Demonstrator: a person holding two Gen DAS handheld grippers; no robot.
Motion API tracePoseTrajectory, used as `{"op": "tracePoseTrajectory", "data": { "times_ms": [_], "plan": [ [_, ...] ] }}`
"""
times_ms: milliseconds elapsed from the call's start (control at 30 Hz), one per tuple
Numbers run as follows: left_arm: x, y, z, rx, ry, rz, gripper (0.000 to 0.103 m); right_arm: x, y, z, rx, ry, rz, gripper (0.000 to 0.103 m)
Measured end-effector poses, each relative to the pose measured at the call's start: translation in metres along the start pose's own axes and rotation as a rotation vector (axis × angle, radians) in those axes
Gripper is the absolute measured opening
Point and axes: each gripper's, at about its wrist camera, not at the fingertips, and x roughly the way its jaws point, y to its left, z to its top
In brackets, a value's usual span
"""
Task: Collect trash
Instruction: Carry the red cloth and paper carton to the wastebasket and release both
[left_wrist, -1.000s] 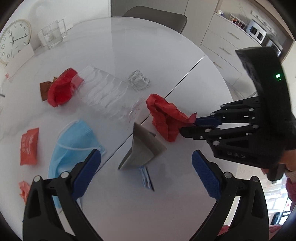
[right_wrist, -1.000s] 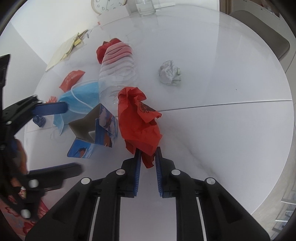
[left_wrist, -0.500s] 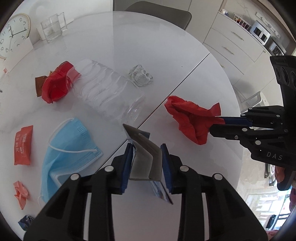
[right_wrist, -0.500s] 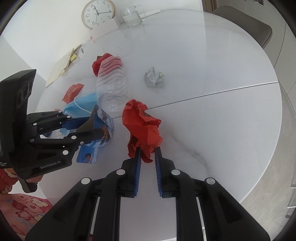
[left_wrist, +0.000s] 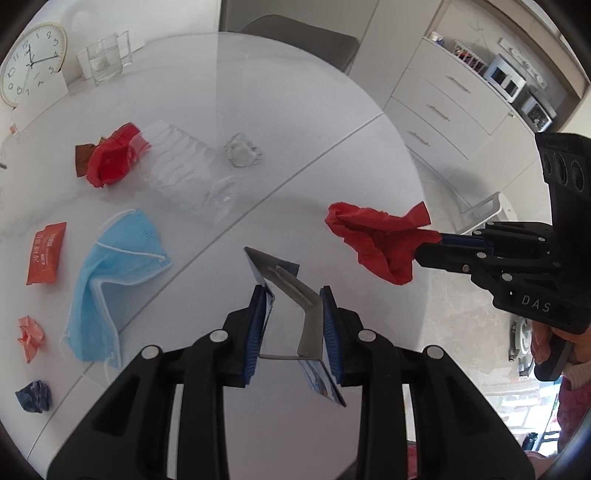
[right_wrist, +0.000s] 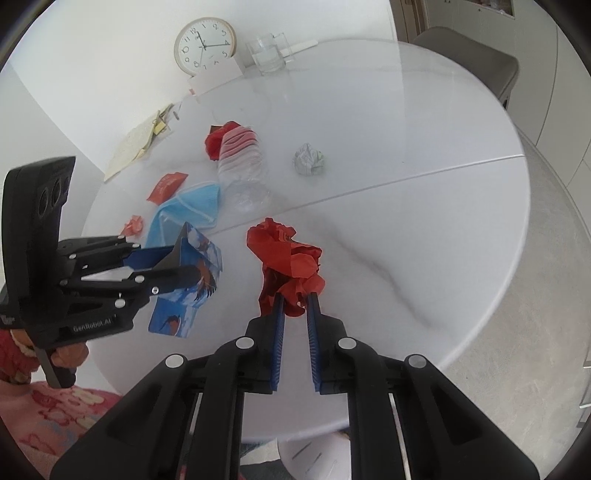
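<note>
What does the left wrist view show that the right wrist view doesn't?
Only the left wrist view: a crumpled dark blue scrap near the table edge and white drawer cabinets.
Only the right wrist view: yellowish papers by the wall.
Both: the left gripper clamping the flattened blue carton, the right gripper holding crumpled red paper.

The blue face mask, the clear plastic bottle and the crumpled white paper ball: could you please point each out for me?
blue face mask (left_wrist: 110, 273), left wrist view, on its pleated middle.
clear plastic bottle (left_wrist: 184, 177), left wrist view, on its ribbed body.
crumpled white paper ball (right_wrist: 309, 159), right wrist view, on its centre.
</note>
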Motion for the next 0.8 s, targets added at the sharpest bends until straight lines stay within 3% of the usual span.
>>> {"op": "tracePoseTrajectory", "data": {
  "times_ms": [300,567,600,667,700,733,800],
  "plan": [
    [-0.017,-0.068,-0.029,0.066,0.01,-0.092,0.03,-0.067,-0.008,-0.094,0.034,0.051,-0.058,0.013],
    [-0.012,-0.119,-0.05,0.105,0.038,-0.111,0.03,-0.054,-0.025,-0.16,0.041,0.155,-0.074,0.013],
    [-0.012,-0.125,-0.052,0.107,0.038,-0.111,0.03,-0.05,-0.027,-0.164,0.044,0.168,-0.075,0.017],
    [-0.011,-0.133,-0.056,0.11,0.043,-0.107,0.03,-0.04,-0.035,-0.173,0.07,0.191,-0.08,0.036],
    [-0.01,-0.136,-0.058,0.11,0.045,-0.105,0.03,-0.039,-0.037,-0.174,0.084,0.188,-0.083,0.061],
    [-0.009,-0.139,-0.061,0.109,0.048,-0.103,0.03,-0.04,-0.04,-0.175,0.096,0.174,-0.086,0.073],
    [-0.008,-0.145,-0.065,0.108,0.054,-0.101,0.03,-0.044,-0.045,-0.174,0.119,0.159,-0.085,0.078]
  ]
}}
